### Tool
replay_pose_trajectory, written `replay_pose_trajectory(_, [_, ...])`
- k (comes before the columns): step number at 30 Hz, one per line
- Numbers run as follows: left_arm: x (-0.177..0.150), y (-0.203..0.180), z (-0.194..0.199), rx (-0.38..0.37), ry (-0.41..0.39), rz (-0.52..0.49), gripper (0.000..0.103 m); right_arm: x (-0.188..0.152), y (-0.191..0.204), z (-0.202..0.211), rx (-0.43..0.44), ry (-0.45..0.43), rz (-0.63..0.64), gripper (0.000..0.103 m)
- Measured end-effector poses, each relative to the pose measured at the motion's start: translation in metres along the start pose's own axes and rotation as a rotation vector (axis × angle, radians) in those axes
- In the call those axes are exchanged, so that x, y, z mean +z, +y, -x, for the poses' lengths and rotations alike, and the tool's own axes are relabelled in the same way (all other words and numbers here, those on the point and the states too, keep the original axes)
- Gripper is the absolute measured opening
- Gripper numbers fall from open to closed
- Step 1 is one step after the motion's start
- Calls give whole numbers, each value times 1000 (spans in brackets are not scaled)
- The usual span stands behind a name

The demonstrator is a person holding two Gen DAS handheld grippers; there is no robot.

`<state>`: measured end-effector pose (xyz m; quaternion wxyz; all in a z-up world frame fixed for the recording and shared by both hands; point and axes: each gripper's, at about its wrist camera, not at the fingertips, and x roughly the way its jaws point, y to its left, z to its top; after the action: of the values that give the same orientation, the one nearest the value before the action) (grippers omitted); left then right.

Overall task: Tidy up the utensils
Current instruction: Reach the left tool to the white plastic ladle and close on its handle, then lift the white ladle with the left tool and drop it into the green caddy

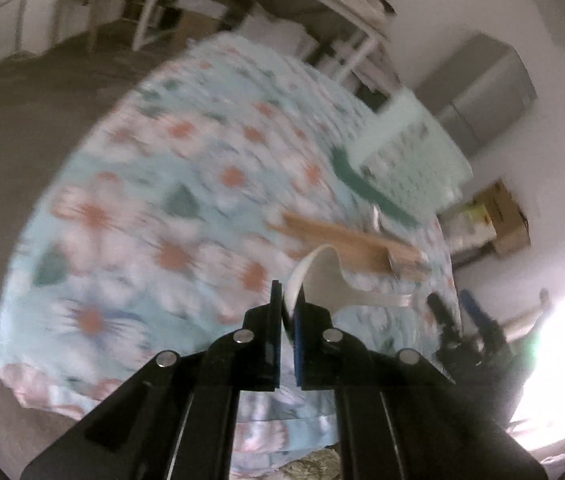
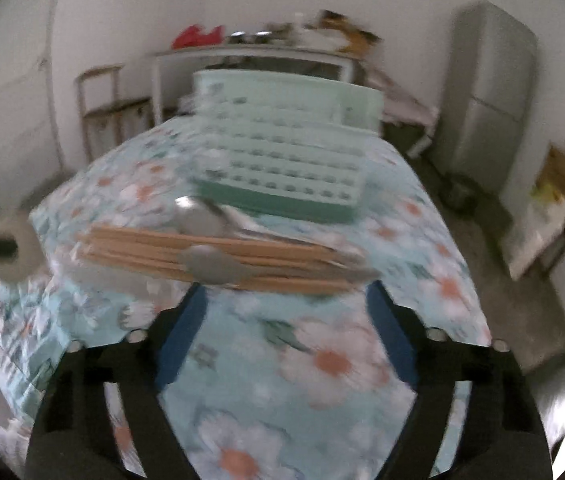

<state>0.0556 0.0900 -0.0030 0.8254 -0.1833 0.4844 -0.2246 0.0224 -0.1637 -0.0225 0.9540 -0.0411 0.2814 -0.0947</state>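
My left gripper (image 1: 288,300) is shut on a white ceramic spoon (image 1: 322,276) and holds it above the flowered tablecloth (image 1: 142,208). A bundle of wooden chopsticks (image 2: 210,254) lies across the table with metal spoons (image 2: 214,266) on and behind it; it also shows in the left wrist view (image 1: 346,242). A pale green slotted utensil basket (image 2: 282,152) stands behind them, also seen in the left wrist view (image 1: 410,156). My right gripper (image 2: 286,300) is open and empty, just short of the chopsticks. Both views are blurred.
A grey fridge (image 2: 486,96) stands at the right wall. A white shelf unit (image 2: 250,56) with clutter is behind the table. Cardboard boxes (image 2: 562,196) sit on the floor at right. The other gripper (image 1: 454,320) shows at the table's right edge.
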Motion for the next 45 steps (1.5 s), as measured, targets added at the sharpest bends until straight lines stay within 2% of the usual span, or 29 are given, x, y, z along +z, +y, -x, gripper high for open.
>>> replay_pose_trajectory(2, [9,8,11,9,-32,27,4,4,19,-10,2,11,88,54])
replay_pose_trajectory(6, [23,12,27,21,-79,43,4,2,51,-28,-28,31,252,44])
replay_pose_trajectory(10, [38,9,35,42,-127,44,4,0,63,-41,-47,55,330,32])
replay_pose_trajectory(13, [49,8,37,47,-156,39,4,-1,61,-47,-40,69,332,28])
replay_pose_trajectory(17, [61,1,40,49,-180,17,4,1,63,-50,-39,72,339,10])
replay_pose_trajectory(20, [65,-4,39,52,-183,4,4,7,58,-50,-31,64,316,8])
replay_pose_trajectory(26, [75,-27,42,42,-225,-60,4,20,50,-26,-23,-16,271,4])
replay_pose_trajectory(31, [99,-74,55,5,-346,-196,4,44,18,0,28,-89,144,1])
replay_pose_trajectory(35, [114,-122,54,63,-447,-360,4,60,-14,17,80,-120,25,0])
replay_pose_trajectory(37, [119,-149,47,126,-488,-466,4,65,-26,22,104,-129,-24,0])
replay_pose_trajectory(41, [114,-191,21,312,-548,-686,4,75,-52,28,156,-144,-128,0])
replay_pose_trajectory(45, [102,-213,-3,429,-549,-857,4,79,-74,30,170,-162,-199,0])
